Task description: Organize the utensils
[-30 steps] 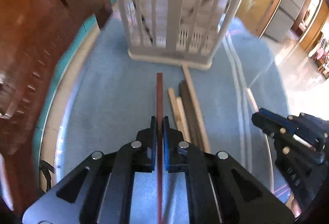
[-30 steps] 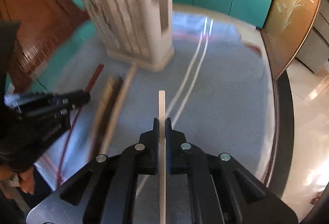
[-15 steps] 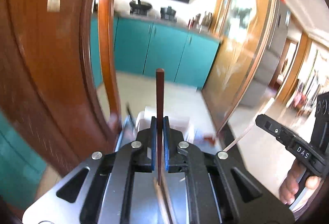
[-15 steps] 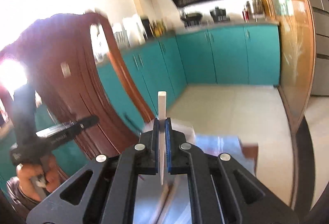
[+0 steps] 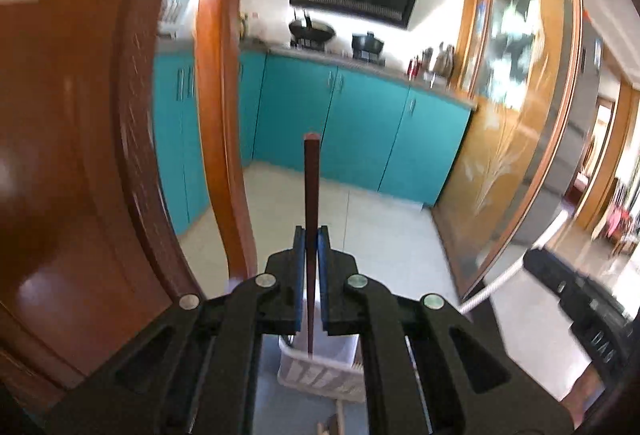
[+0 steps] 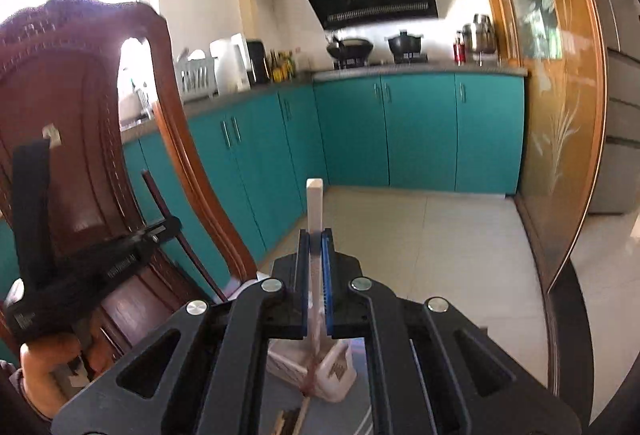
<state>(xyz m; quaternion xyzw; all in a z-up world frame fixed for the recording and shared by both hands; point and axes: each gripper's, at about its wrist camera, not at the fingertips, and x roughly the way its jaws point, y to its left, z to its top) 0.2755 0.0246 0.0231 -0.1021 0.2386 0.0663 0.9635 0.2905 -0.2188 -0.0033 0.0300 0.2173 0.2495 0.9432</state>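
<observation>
My left gripper (image 5: pixel 311 235) is shut on a dark red-brown chopstick (image 5: pixel 310 179) that sticks up between its blue pads. Below its tip stands the white slatted utensil basket (image 5: pixel 320 375) on the blue table. My right gripper (image 6: pixel 315 235) is shut on a white chopstick (image 6: pixel 314 207), high over the same basket (image 6: pixel 336 371). Each gripper shows in the other's view: the right gripper (image 5: pixel 534 261) with its white chopstick (image 5: pixel 492 285), and the left gripper (image 6: pixel 160 229) with the dark chopstick (image 6: pixel 168 211). Several loose chopsticks (image 6: pixel 292 419) lie on the table in front of the basket.
A carved wooden chair back (image 6: pixel 80 139) rises close on the left. Teal kitchen cabinets (image 6: pixel 420 131) and a tiled floor lie beyond the table. A wood-framed glass door (image 5: pixel 516 139) stands on the right. A hand (image 6: pixel 44 367) holds the left gripper's handle.
Both grippers have risen well above the table with their chopsticks still held and have tilted up. The basket has dropped from the top of each view to the bottom.
</observation>
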